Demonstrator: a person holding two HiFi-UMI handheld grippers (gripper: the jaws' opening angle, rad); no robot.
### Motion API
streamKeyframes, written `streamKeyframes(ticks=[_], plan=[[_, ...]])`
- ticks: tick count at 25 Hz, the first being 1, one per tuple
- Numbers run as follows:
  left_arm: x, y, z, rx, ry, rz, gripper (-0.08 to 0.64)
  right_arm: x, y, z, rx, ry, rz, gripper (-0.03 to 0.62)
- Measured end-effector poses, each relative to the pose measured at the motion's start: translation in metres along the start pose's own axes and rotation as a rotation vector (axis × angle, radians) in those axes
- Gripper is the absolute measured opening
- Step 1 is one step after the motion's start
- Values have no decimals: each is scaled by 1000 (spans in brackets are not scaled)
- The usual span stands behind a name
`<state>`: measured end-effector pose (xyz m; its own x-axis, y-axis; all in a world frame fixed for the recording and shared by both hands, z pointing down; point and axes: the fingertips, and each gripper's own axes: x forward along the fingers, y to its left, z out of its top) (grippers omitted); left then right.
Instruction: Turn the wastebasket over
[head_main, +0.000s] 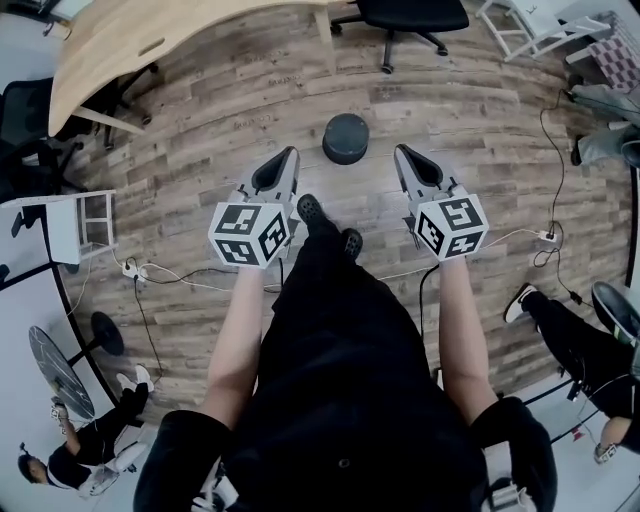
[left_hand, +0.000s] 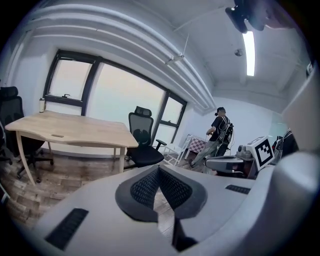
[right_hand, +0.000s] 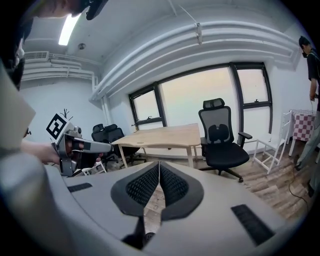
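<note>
left gripper (head_main: 285, 155) and right gripper (head_main: 405, 152) are closed and empty in the head view, with the dark wastebasket (head_main: 346, 138) on the floor (head_main: 200, 110) ahead between them. left gripper view: pads together, basket unseen. right gripper view: the same. best to open the jaws before reaching for its rim.

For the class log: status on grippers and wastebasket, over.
Left gripper and right gripper shut, empty. Round dark wastebasket untouched on wooden floor ahead. Nothing in between.
</note>
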<state>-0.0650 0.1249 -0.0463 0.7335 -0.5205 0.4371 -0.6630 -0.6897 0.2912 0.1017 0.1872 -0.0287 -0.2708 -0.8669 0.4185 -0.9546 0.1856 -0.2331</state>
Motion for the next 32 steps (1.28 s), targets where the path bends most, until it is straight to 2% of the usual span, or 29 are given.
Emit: streamKeyframes(ticks=[6, 11, 18, 23, 32], plan=[[32, 29, 14, -8, 19, -57, 17, 36, -3, 6, -1, 49, -45, 34], [62, 51, 9, -15, 57, -81, 17, 59, -15, 1, 28, 92, -93, 34], [84, 62, -8, -52, 129, -90, 17, 88, -18, -19, 44, 176, -82, 34], [106, 72, -21, -103, 157, -47, 18, 110, -33, -29, 31, 231, -34, 34], [141, 67, -55, -212, 198, 98, 18, 137, -83, -56, 1, 339, 88, 35]])
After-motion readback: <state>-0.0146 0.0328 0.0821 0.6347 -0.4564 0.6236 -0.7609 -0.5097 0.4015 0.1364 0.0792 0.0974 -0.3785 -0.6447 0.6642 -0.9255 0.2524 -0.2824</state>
